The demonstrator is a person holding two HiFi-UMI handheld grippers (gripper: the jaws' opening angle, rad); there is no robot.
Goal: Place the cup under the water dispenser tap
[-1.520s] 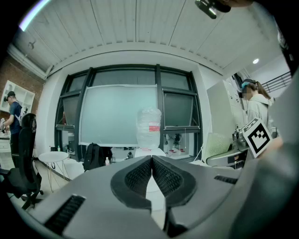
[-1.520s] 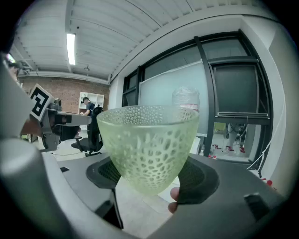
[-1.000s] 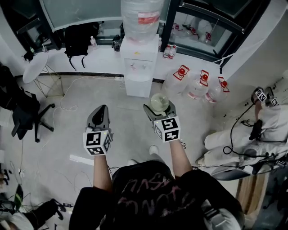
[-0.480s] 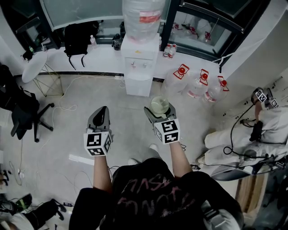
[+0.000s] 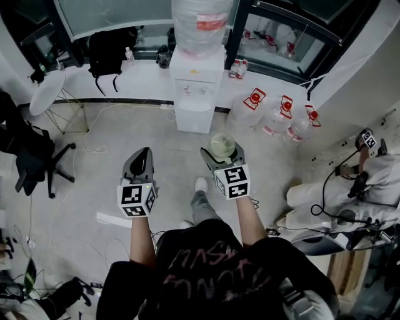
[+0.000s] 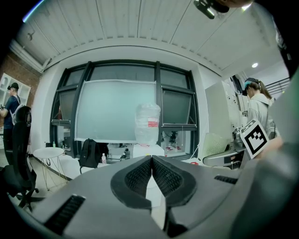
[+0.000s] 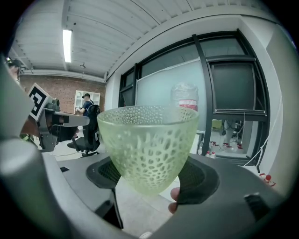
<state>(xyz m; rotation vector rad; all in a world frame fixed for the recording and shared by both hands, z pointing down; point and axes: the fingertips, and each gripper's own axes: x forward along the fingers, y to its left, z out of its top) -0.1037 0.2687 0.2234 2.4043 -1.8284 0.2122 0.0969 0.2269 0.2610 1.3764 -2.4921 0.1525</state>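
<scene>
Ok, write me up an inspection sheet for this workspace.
Surface: pale floor; no table in use.
Job's things: translucent green cup, upright in the right gripper; white water dispenser ahead by the window wall, cup not yet under its taps.
Clutter: three red-capped water jugs beside the dispenser; black backpack on the ledge; black chair; round white table.
Grippers: left gripper shut, empty; right gripper closed on the cup.
Cables: loose white cable on the floor; black cable at right.
Surroundings: large windows; a person in white at right.
</scene>
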